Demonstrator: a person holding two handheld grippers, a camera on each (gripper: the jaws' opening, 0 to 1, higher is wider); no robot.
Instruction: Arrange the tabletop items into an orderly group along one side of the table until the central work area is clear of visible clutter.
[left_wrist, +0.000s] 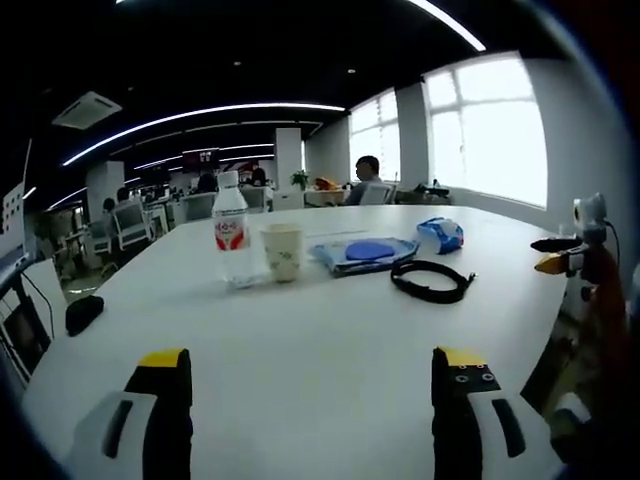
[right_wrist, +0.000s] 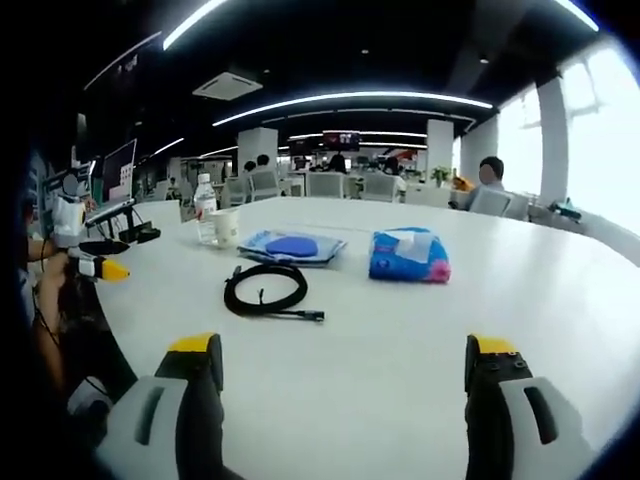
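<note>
On the white table (left_wrist: 330, 340) stand a clear water bottle (left_wrist: 231, 235) and a paper cup (left_wrist: 283, 250), side by side. To their right lie a flat blue pouch (left_wrist: 365, 252), a blue wipes packet (left_wrist: 440, 233) and a coiled black cable (left_wrist: 430, 278). My left gripper (left_wrist: 312, 358) is open over bare table, well short of them. In the right gripper view the cable (right_wrist: 265, 290) is nearest, with the pouch (right_wrist: 291, 246), packet (right_wrist: 409, 256), cup (right_wrist: 226, 227) and bottle (right_wrist: 205, 215) beyond. My right gripper (right_wrist: 345, 346) is open and holds nothing.
A small black object (left_wrist: 83, 313) lies near the table's left edge. The other gripper (left_wrist: 560, 262) pokes in at the table's right edge. A person (left_wrist: 367, 180) sits beyond the far end, among office chairs (left_wrist: 130, 222) and desks. Windows (left_wrist: 490, 130) line the right wall.
</note>
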